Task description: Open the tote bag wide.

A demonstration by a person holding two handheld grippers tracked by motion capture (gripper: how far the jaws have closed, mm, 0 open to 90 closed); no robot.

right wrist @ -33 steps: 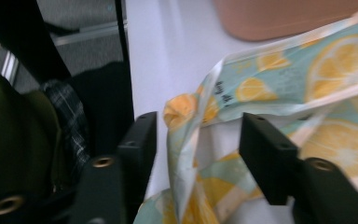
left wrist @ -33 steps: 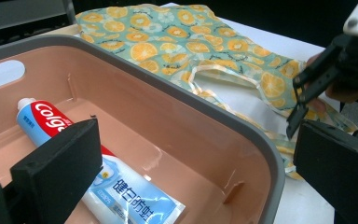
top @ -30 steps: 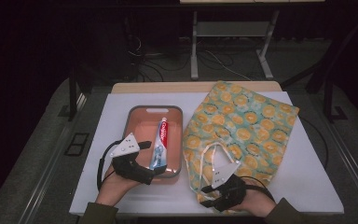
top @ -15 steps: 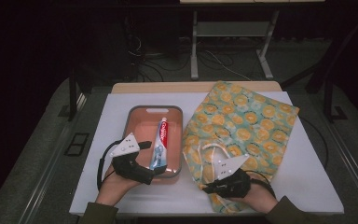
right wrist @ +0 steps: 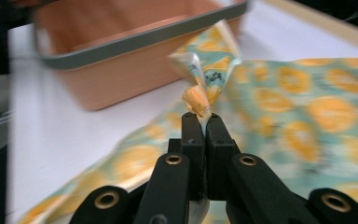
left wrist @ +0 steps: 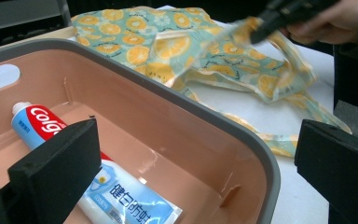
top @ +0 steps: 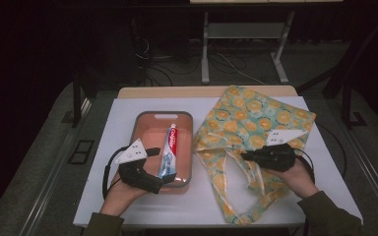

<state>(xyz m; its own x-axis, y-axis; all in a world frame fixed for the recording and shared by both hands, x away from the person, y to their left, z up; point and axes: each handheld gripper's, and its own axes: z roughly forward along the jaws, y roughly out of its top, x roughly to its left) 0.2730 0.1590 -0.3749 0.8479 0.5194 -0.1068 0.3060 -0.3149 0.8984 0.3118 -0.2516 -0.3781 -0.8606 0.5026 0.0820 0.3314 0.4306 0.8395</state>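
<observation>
- The tabletop (top: 128, 206) is white; it carries the tray on the left and the bag on the right.
- The bag (top: 256, 123), teal cloth printed with orange slices, lies flat on the right half, running from the far right corner to the near edge, its loop handles (top: 229, 164) trailing toward me.
- The tray (top: 189, 147), salmon with a grey rim, sits left of the bag and just beside it.
- A toothpaste tube (top: 169, 150) lies lengthwise in the tray, cap at the far end.
- My right claw (top: 243, 156) is over the near part of the bag, pointing left. Its jaws have just been closing and now press together on a bunched fold of the bag's cloth (right wrist: 200, 95), which is pulled up off the tabletop.
- My left claw (top: 165, 167) rests at the tray's near end, jaws spread wide and holding nothing: one jaw is inside the tray by the tube, the other outside the tray's right wall.
</observation>
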